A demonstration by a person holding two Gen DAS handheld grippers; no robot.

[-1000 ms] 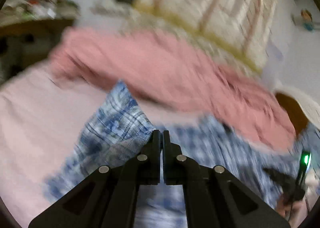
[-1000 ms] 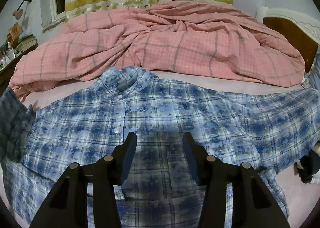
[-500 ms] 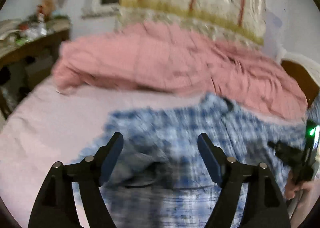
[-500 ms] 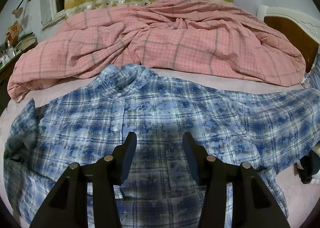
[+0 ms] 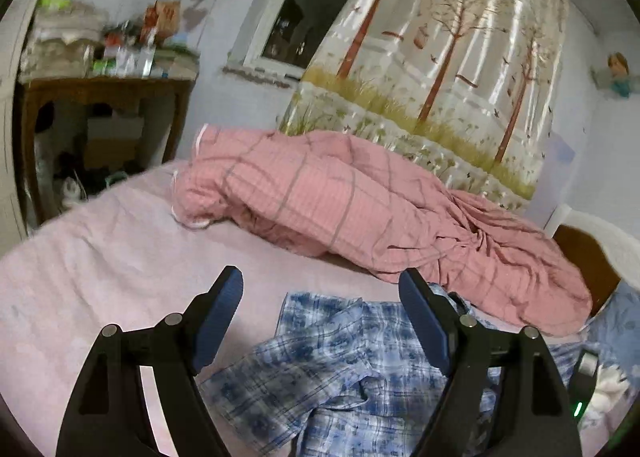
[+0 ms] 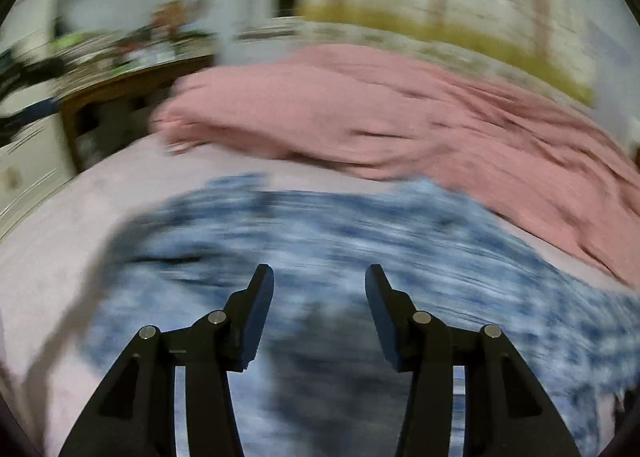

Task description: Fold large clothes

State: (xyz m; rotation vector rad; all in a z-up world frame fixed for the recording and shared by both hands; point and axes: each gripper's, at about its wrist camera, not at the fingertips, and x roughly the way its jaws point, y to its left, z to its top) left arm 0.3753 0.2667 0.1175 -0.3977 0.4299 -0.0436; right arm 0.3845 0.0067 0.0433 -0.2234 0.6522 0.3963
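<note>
Shirt: the blue checked shirt [image 5: 344, 369] lies on the bed, in front of the pink quilt. In the left wrist view its near part is bunched up with folds. In the right wrist view it looks like a wide blue smear [image 6: 360, 241], too blurry to show its shape.
Left gripper: the left gripper [image 5: 320, 317] hangs over the shirt's rumpled edge. Its jaws are wide apart and hold nothing. They have just been opening, and no cloth is pinched between them.
Right gripper: the right gripper [image 6: 320, 297] is above the middle of the shirt. Its jaws are partly apart and nothing is pinched between them.
Sheet: a pale pink sheet [image 5: 100, 257] covers the bed under the shirt.
Quilt: the pink quilt [image 5: 360, 209] is heaped along the far side of the bed, just behind the shirt.
Curtain: a curtain with trees on it [image 5: 452, 57] hangs behind the quilt.
Window: a dark window [image 5: 312, 5] is left of the curtain.
Table: a brown table [image 5: 104, 97] full of small things stands at the left.
</note>
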